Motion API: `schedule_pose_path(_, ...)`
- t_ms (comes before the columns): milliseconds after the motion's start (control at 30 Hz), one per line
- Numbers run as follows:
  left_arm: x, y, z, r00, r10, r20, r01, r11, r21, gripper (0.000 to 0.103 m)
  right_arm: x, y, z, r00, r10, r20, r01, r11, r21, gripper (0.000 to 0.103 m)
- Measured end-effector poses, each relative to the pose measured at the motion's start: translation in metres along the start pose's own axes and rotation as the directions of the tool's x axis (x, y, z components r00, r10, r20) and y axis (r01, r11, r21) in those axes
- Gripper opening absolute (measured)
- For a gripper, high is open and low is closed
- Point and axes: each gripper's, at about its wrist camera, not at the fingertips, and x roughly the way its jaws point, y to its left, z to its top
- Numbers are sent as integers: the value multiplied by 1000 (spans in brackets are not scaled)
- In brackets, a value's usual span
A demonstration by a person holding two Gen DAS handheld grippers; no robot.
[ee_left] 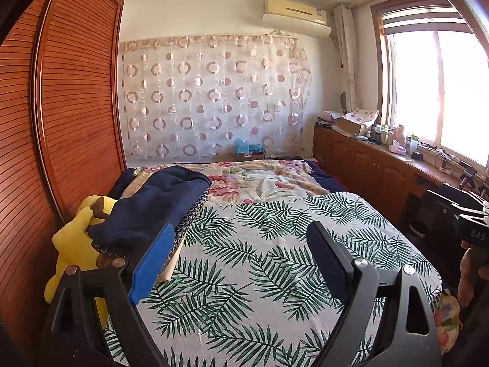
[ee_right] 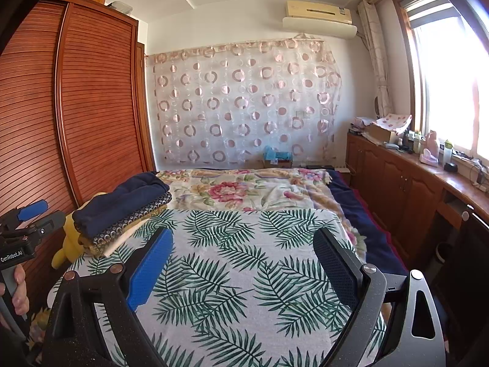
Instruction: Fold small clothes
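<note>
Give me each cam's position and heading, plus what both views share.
Left wrist: on the left tool, facing the far curtain across the leaf-print cloth; right tool and hand at right edge.
Right wrist: on the right tool, same heading; left tool and hand at left edge.
Shared: cloth, folded stack, both tools open and empty.

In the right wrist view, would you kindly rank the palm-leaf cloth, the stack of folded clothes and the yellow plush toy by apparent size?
1. Palm-leaf cloth, nearest the camera, which inflates it.
2. Stack of folded clothes.
3. Yellow plush toy, partly hidden behind the stack, so its rank is unsure.
</note>
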Motion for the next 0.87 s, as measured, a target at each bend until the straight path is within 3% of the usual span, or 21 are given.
schedule_pose_path(867,-2,-3,3,1000,-5,8,5,1000,6,89,0,-7,0,1000,-2,8,2,1000,-6,94)
